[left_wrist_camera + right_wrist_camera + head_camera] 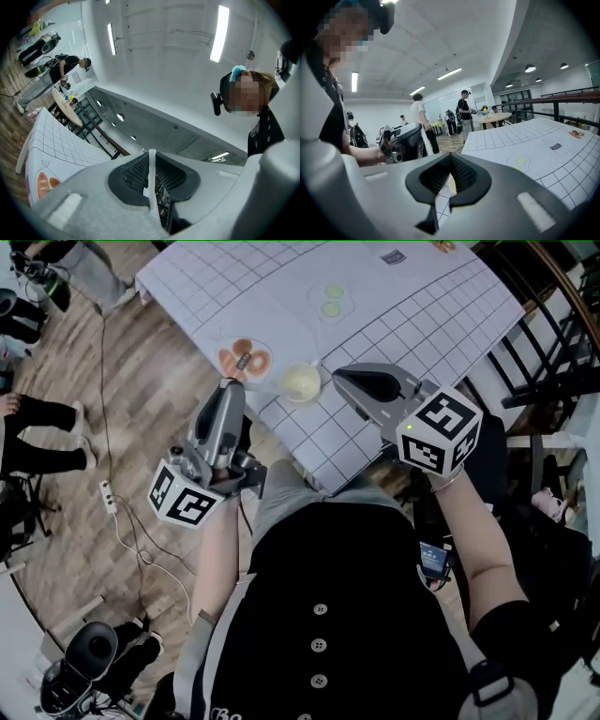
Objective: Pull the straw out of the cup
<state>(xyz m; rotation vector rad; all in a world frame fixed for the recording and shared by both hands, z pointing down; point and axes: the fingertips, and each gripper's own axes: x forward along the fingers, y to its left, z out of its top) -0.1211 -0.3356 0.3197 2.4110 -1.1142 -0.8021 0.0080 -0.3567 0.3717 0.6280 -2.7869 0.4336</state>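
A thin white straw (151, 180) stands clamped between the dark pads of my left gripper (151, 157), which points up toward the ceiling, clear of the table. In the head view the left gripper (231, 390) hangs off the table's near-left corner, beside the pale cup (302, 382). The cup stands on the gridded tablecloth (412, 306) with no straw showing in it. My right gripper (343, 377) hovers just right of the cup, its jaws together with nothing between them. Through the slit of the right gripper (449, 161) a bit of the cup (451, 186) shows.
A plate with orange pieces (244, 359) lies left of the cup, and two green discs (330, 301) lie farther back. A black railing (553, 362) runs right of the table. Cables and a power strip (108, 495) lie on the wooden floor. Several people stand in the background.
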